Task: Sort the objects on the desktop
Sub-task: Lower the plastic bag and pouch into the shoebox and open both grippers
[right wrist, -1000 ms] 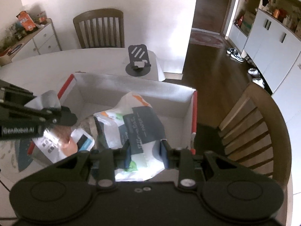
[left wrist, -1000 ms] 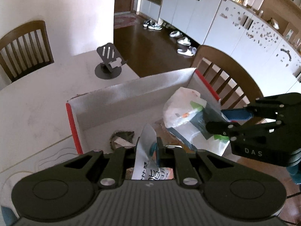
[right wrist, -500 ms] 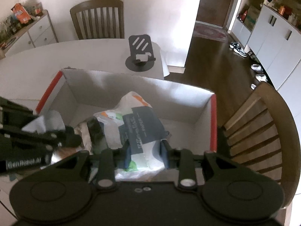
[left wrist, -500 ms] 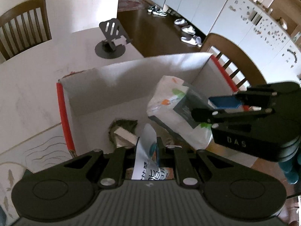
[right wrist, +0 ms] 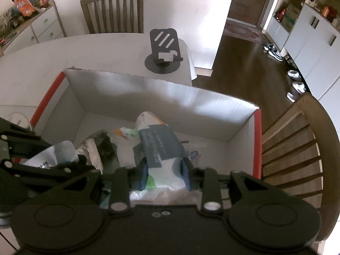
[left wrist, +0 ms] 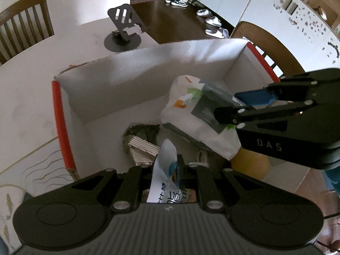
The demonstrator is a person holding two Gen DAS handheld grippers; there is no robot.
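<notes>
While the left claw [left wrist: 167,170] pinches a silvery sachet [left wrist: 162,176] at six o'clock, the right claw [right wrist: 163,175] clamps a white paper packet [right wrist: 161,148] over the red-edged cardboard box [right wrist: 148,93].

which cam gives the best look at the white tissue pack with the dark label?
Left wrist view: the tissue pack shows nearly whole, hanging over the box from the right gripper. The right wrist view shows only its label end; the gripper body hides the rest.
</notes>
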